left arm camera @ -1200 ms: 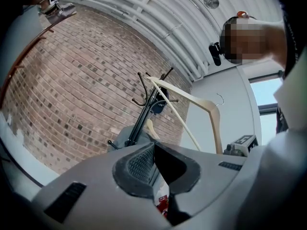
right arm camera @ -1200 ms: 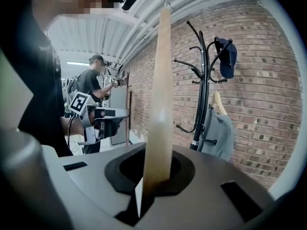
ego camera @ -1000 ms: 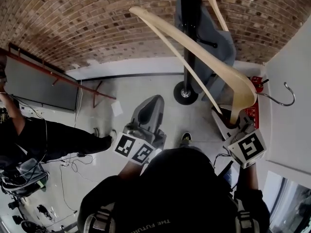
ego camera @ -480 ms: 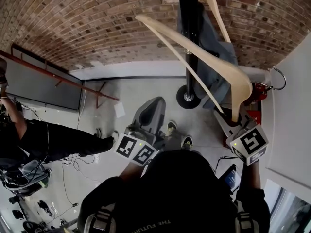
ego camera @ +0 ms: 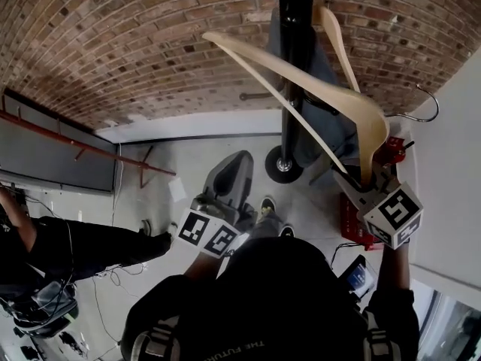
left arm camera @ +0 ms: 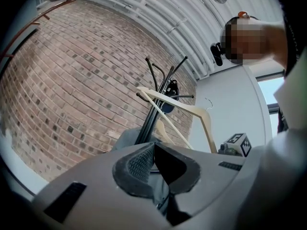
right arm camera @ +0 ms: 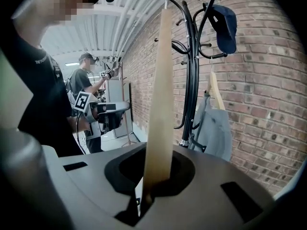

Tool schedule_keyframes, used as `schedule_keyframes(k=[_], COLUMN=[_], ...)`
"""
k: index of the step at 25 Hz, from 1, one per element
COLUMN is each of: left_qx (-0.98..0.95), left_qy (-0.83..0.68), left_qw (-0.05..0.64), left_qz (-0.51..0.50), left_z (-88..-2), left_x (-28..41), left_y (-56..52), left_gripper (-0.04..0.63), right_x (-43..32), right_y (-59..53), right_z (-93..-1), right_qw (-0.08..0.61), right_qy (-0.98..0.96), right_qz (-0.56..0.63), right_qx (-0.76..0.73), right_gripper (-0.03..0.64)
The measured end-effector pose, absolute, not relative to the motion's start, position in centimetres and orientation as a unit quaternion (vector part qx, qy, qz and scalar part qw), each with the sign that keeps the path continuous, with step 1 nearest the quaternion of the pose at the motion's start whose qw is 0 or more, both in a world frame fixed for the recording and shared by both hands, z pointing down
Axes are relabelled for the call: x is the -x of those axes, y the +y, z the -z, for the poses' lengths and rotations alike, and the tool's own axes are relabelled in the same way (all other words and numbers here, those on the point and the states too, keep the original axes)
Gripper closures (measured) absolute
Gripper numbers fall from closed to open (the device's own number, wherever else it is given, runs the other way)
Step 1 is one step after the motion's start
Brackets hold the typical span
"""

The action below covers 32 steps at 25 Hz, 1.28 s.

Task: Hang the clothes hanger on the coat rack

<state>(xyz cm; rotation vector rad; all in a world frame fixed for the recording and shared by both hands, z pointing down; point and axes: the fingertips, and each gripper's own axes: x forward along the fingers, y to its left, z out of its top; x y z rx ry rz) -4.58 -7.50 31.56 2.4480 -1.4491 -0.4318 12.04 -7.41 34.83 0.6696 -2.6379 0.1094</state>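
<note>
Right gripper (ego camera: 361,186): jaws pressed together on the lower end of one arm of the pale wooden clothes hanger (ego camera: 301,74). The right gripper view confirms this, with the hanger arm (right arm camera: 160,95) rising straight up from between the jaws.

Hanger position: held in the air, not on any peg. In the head view its long arms cross in front of the black metal coat rack (ego camera: 293,66); contact with the pole cannot be determined. Its thin metal hook (ego camera: 419,113) is free, lying against the white wall to the right.

Left gripper (left arm camera: 152,150): jaws closed together with nothing between them. It is held apart from the hanger and directed toward the rack (left arm camera: 153,114).

Coat rack: stands before the red brick wall (ego camera: 113,43). A grey garment (right arm camera: 213,123) hangs from it on a second wooden hanger, and a dark blue cap (right arm camera: 224,25) sits on an upper peg.
</note>
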Motion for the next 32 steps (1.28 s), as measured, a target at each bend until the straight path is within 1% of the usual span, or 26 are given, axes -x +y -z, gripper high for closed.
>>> schedule_keyframes(k=[10, 18, 32], left_qx=[-0.852, -0.857, -0.864], left_qy=[-0.475, -0.461, -0.441], left_qw=[0.134, 0.137, 0.151], left_qz=[0.172, 0.184, 0.193], left_z=[-30.8, -31.1, -32.1], left_x=[7.9, 10.4, 11.2], left_y=[-14.5, -17.3, -19.5], left_gripper=[0.574, 0.574, 0.575], right_x=[-10.8, -9.4, -9.3], right_y=[-14.4, -16.8, -18.8], right_z=[-33.1, -33.0, -33.6], right_qw=[0.293, 0.315, 0.344], right_qy=[-0.923, -0.911, -0.897], right_qz=[-0.032, -0.037, -0.055], right_qx=[-0.249, -0.263, -0.273], right_gripper=[0.590, 0.591, 0.591])
